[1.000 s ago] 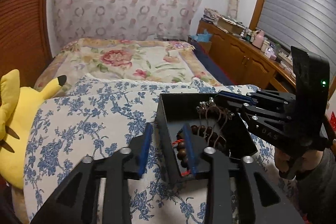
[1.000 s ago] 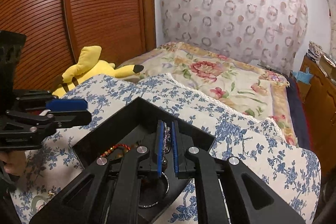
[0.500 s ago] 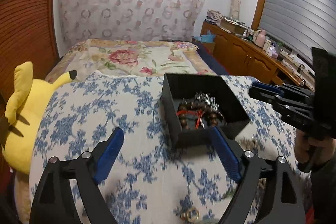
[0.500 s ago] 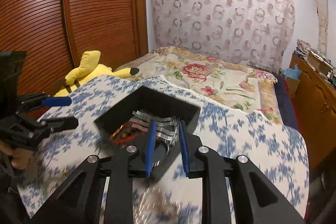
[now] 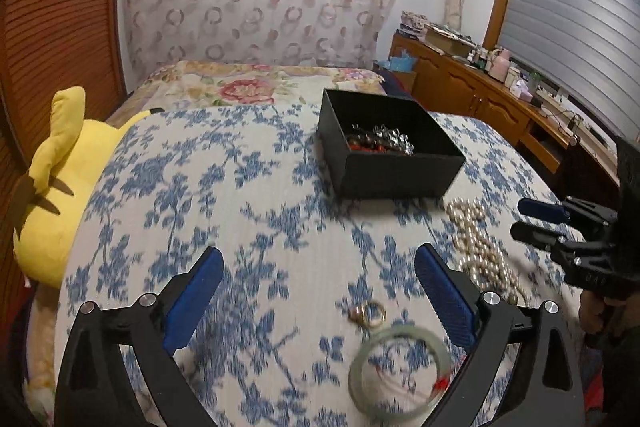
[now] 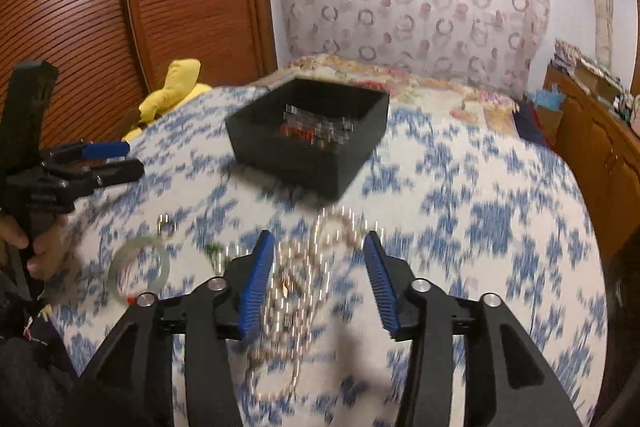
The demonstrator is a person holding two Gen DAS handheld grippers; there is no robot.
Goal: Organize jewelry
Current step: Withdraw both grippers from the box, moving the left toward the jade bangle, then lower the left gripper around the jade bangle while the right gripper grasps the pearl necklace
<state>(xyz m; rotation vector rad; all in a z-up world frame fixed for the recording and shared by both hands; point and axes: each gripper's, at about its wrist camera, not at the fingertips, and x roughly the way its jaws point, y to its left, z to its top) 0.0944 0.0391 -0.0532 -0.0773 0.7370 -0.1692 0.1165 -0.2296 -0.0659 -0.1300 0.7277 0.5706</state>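
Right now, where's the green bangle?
In the left wrist view, the green bangle lies on the blue-flowered cover at the bottom, just below the small gold ring, left of the pearl necklace.

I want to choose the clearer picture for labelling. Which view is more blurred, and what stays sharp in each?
Right wrist view: heavy motion blur; the pearl necklace and black box smear, only the right tongs stay crisp. Left wrist view: milder blur; box and left tongs are sharp, the green bangle is soft. Both show fisheye bending at the edges.
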